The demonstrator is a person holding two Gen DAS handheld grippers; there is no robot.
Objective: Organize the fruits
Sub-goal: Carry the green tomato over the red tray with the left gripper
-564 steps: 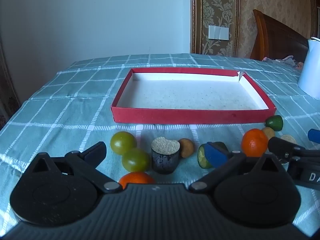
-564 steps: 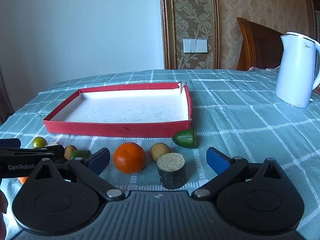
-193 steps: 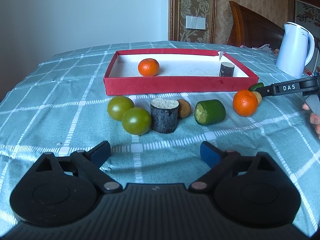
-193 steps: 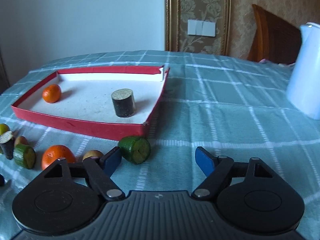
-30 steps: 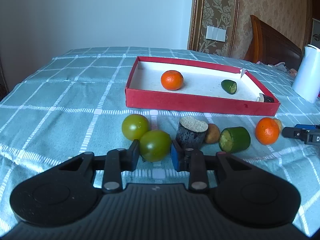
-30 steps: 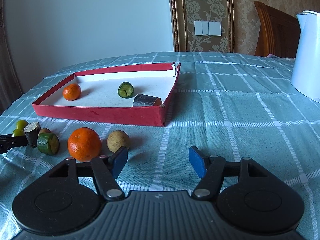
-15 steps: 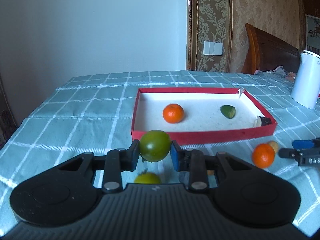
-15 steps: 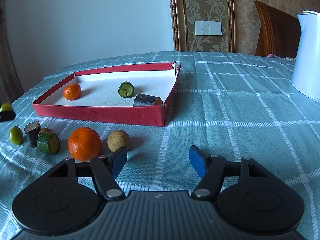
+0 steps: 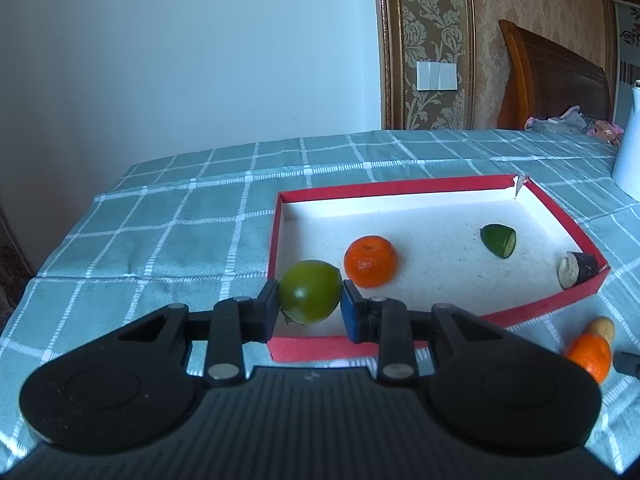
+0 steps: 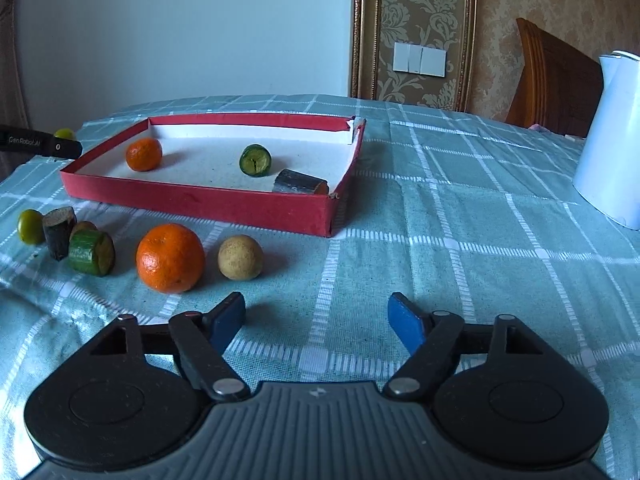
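My left gripper is shut on a green tomato and holds it in the air over the near left corner of the red tray. The tray holds an orange, a green fruit piece and a dark cylinder. My right gripper is open and empty, low over the tablecloth. Ahead of it lie an orange, a tan round fruit, a green cut piece, a dark cylinder and a green tomato. The left gripper shows far left there.
A white kettle stands on the table at the right. A wooden headboard is behind it. The teal checked tablecloth covers the table. A second orange and a tan fruit lie right of the tray's front.
My left gripper has lifted the green tomato off the cloth and carried it up and forward over the tray's corner. The right gripper has moved slightly closer to the fruits, still open.
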